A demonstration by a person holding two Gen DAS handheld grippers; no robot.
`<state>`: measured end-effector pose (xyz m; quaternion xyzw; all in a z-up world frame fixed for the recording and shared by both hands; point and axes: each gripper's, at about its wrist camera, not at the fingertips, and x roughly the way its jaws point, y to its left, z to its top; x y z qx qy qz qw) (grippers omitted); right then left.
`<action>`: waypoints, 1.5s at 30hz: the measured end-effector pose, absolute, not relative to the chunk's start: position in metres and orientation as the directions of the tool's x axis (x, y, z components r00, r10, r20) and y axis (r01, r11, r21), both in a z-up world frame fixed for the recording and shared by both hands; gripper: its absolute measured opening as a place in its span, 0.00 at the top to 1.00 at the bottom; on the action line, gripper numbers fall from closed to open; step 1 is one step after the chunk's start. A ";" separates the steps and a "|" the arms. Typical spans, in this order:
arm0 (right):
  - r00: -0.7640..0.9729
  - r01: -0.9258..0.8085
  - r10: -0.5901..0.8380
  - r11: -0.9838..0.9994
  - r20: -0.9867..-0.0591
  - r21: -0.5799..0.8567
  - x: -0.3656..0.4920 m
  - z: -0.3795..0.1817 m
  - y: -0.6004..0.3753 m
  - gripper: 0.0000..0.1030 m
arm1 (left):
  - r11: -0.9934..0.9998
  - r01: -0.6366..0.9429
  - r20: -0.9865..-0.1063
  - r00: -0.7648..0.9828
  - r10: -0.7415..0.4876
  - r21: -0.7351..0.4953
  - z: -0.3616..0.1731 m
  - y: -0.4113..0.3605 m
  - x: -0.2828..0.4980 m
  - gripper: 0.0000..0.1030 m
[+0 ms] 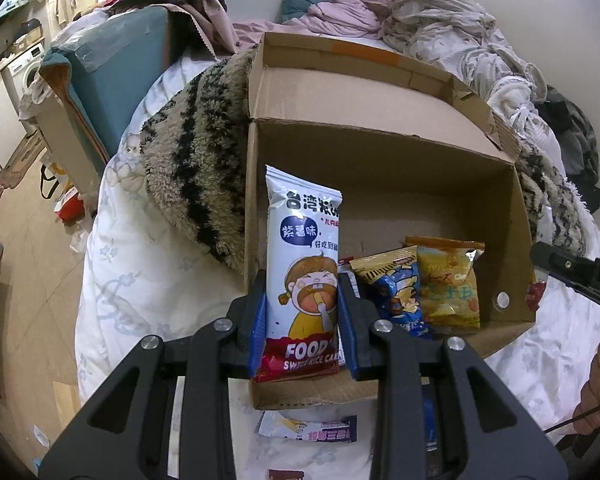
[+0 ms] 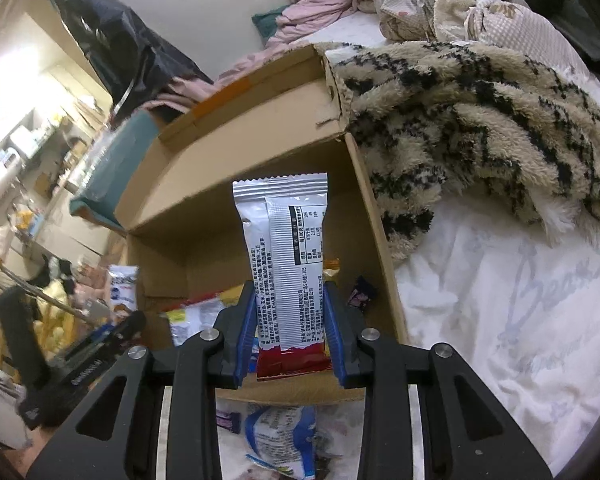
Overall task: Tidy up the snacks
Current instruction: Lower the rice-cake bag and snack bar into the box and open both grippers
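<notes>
Two rice cake packets are up in the air over the open cardboard box (image 1: 380,168), one in each claw. The left claw (image 1: 302,316) is clamped on a rice cake packet (image 1: 304,264) held upright with its printed front to the camera: a cartoon child, a red band at the bottom. The right claw (image 2: 290,334) is clamped on a second rice cake packet (image 2: 286,264), and only the right wrist view shows its silver back with the seam and small print, red band low between the blue pads.

Inside the box, the left view picks out two bags standing against each other at the near right: a blue-and-yellow snack bag (image 1: 396,292) and an orange-yellow snack bag (image 1: 450,284). The right view instead shows a small dark wrapper (image 2: 362,294) lying by the box's right wall and a loose white-and-yellow packet (image 2: 198,316) at the left.

In front of the box, on the white bedsheet (image 1: 140,264), the left view has one small purple-ended sachet (image 1: 308,430); the right view has a blue-and-white bag (image 2: 280,436) there.

A fuzzy beige-and-black blanket (image 2: 480,120) lies against the box. The left view catches a hand (image 1: 598,388) at its right edge.
</notes>
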<state>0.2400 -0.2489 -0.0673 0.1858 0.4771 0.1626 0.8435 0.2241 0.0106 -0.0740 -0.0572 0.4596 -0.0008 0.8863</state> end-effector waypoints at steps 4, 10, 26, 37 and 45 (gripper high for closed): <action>0.482 -0.084 0.413 0.900 -0.773 0.428 0.238 -0.072 -0.247 0.68 | 0.991 -0.059 -0.818 0.571 -0.063 -0.117 -0.075 0.011 0.224 0.73; 0.472 -0.068 0.411 0.899 -0.780 0.433 0.239 -0.075 -0.250 0.67 | 0.987 -0.067 -0.825 0.559 -0.085 -0.146 -0.075 0.014 0.225 0.69; 0.470 -0.082 0.430 0.891 -0.771 0.447 0.238 -0.070 -0.244 0.43 | 0.992 -0.018 -0.793 0.602 -0.089 -0.125 -0.062 0.001 0.217 0.18; 0.495 -0.145 0.485 0.864 -0.721 0.482 0.226 -0.051 -0.237 0.33 | 0.990 -0.057 -0.722 0.690 -0.054 -0.128 -0.038 0.012 0.199 0.18; 0.529 -0.157 0.476 0.868 -0.703 0.470 0.197 -0.031 -0.236 0.22 | 0.985 -0.073 -0.721 0.690 -0.064 -0.157 -0.020 0.021 0.178 0.00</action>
